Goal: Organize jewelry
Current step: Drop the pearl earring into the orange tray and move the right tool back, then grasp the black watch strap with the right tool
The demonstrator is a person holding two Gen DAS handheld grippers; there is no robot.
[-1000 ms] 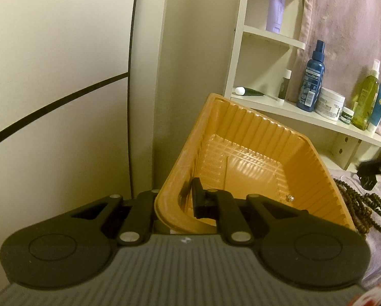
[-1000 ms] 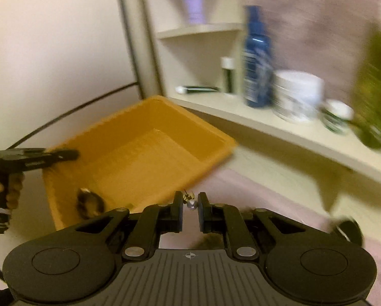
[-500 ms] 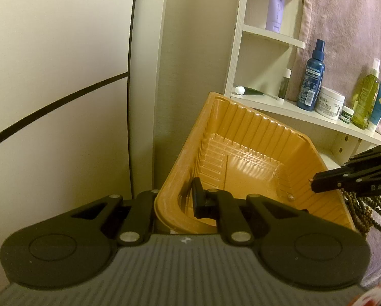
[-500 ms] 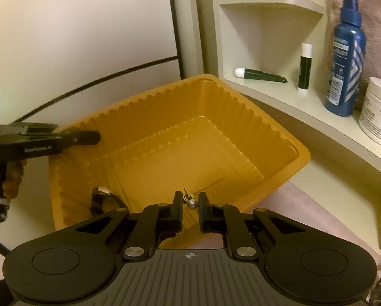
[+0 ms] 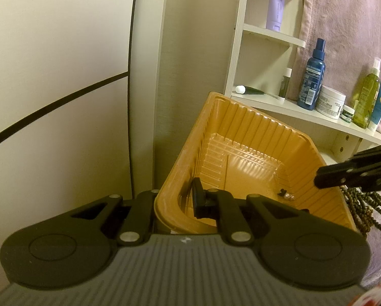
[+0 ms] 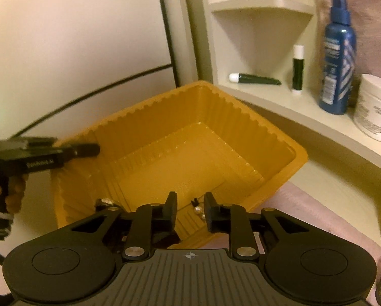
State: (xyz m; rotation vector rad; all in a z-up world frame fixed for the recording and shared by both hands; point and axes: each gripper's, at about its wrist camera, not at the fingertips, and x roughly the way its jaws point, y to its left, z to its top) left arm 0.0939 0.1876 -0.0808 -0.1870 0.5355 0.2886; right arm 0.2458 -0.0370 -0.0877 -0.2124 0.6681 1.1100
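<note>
left gripper (image 5: 174,201): your jaws clamp the orange tray (image 5: 244,127) rim at 6 o'clock
right gripper (image 6: 190,207): your jaws spread, empty
pearl earrings (image 6: 199,210): on tray floor between them

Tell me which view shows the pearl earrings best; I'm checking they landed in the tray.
Right wrist: the earrings lie on the tray floor between the open right gripper fingers. Left wrist shows them smaller, farther off.

Right gripper (image 6: 190,210) agape, left gripper (image 5: 174,204) clamped
</note>
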